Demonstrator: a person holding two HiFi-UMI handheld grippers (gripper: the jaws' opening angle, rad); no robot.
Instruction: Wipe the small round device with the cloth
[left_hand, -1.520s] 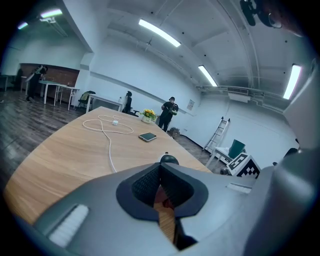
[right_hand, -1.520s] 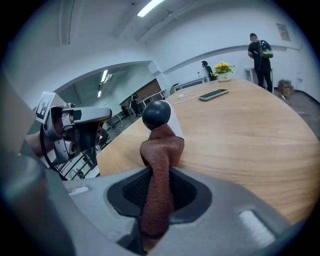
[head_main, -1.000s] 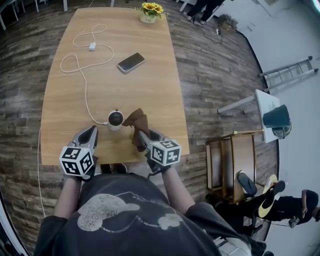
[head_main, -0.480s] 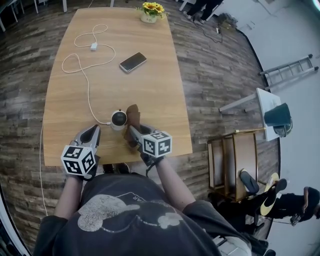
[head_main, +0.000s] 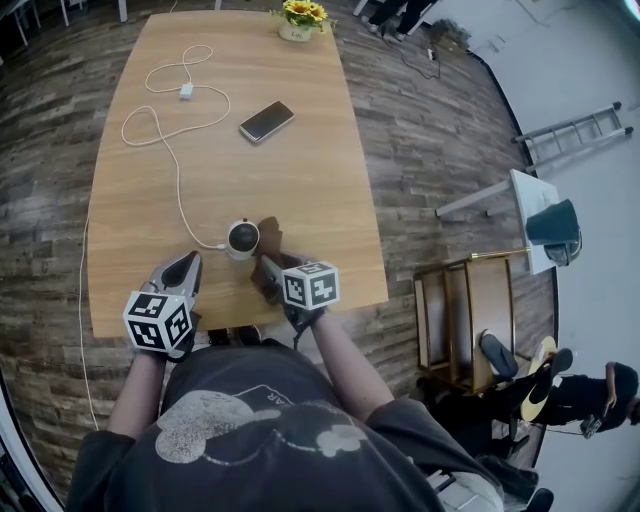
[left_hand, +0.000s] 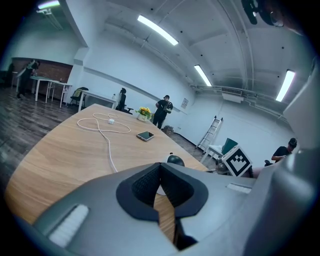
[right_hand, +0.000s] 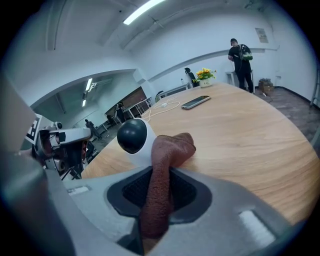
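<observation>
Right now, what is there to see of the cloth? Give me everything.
The cloth is reddish-brown with a nubby, towel-like weave. It is bunched into a thick fold and clamped between the jaws of the right gripper. Its free end leans against the white side of the small round device and seems to rest on the wooden table.

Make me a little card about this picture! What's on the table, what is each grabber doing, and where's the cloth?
Table: wooden table
Device: small round device, white with a dark round front, near the front edge
Cloth: brown cloth, its end lying against the device
Right gripper: shut on the cloth
Left gripper: shut, holding nothing, left of the device and apart from it
Also there: white cable, phone, flowers
</observation>
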